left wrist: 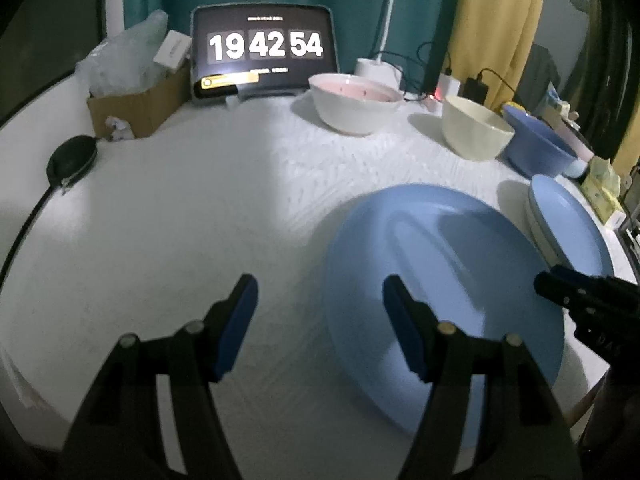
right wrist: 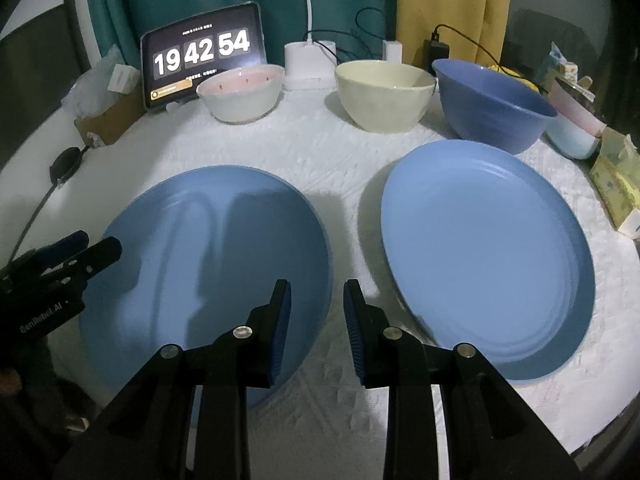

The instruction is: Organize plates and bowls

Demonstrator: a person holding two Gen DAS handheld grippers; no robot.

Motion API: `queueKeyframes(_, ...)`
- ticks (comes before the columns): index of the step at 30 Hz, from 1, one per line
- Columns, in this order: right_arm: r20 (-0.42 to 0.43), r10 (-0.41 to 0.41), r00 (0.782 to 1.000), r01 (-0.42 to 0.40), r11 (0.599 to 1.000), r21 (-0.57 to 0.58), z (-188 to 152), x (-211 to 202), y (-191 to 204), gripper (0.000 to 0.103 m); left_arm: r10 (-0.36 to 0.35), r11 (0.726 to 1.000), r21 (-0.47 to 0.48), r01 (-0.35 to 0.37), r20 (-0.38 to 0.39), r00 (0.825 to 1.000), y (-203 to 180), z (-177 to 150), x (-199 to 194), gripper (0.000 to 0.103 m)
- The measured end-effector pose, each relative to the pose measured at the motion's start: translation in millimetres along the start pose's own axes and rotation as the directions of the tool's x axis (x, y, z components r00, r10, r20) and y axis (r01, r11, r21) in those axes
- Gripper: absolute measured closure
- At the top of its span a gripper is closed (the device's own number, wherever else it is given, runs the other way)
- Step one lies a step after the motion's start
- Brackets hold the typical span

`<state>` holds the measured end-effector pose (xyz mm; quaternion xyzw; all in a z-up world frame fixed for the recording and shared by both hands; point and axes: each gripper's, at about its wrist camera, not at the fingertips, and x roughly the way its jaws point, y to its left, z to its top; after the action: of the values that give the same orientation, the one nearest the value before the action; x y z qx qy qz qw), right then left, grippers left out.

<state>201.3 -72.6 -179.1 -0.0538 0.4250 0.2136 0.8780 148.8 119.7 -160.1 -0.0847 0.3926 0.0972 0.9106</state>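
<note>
Two blue plates lie on the white table. The left plate (right wrist: 208, 264) (left wrist: 444, 292) lies flat; the right plate (right wrist: 488, 272) (left wrist: 568, 224) rests on a pale plate beneath it. At the back stand a pink-lined white bowl (right wrist: 240, 94) (left wrist: 354, 104), a cream bowl (right wrist: 384, 94) (left wrist: 476, 132) and a dark blue bowl (right wrist: 492, 104) (left wrist: 536, 144). My left gripper (left wrist: 320, 320) is open and empty, hovering at the left plate's left edge; it also shows in the right wrist view (right wrist: 96, 248). My right gripper (right wrist: 316, 328) is open and empty above the gap between the plates; it also shows in the left wrist view (left wrist: 560, 284).
A tablet clock (right wrist: 202, 54) stands at the back, with a cardboard box (left wrist: 136, 108) and a black pouch (left wrist: 72, 156) to its left. A lamp base (right wrist: 310, 64), chargers and cables sit behind the bowls. Cups (right wrist: 572, 132) and packets (right wrist: 616, 184) crowd the right edge.
</note>
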Motion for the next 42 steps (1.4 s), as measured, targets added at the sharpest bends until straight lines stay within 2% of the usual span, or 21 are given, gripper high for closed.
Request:
queueKeyframes(8,-0.022,0.022,1.0,-0.022,1.0,0.001,-0.8,8.2,0.9,0.074,-0.007,1.0,0.013,0.008,-0.033,0.999,-1.0,-1.1,11.6,0.038)
queueKeyframes(15,-0.029,0.042,0.999,-0.043,0.999,-0.02,-1.9,11.5,4.7,0.075,-0.021,0.999,0.043,0.023,-0.046,0.999,-8.1,-2.5,14.6,0.061)
queueKeyframes(17,-0.025,0.047,0.999,-0.048,0.999,-0.025,-1.6,10.1,5.3,0.078,-0.028,0.998,0.053,0.03,-0.047,0.999,-11.1,-2.6,14.0,0.067)
queueKeyframes(24,-0.007,0.043,0.999,-0.043,0.998,-0.038,-2.1,4.9,6.6,0.082,-0.027,0.998,0.059,0.03,-0.048,0.998,-13.3,-2.9,10.1,0.068)
queueKeyframes(42,0.102,0.039,0.994,-0.037,0.999,-0.022,8.1,-31.5,-7.7,0.082,-0.051,0.995,0.09,0.047,0.039,0.998,-30.3,8.3,-25.2,0.069)
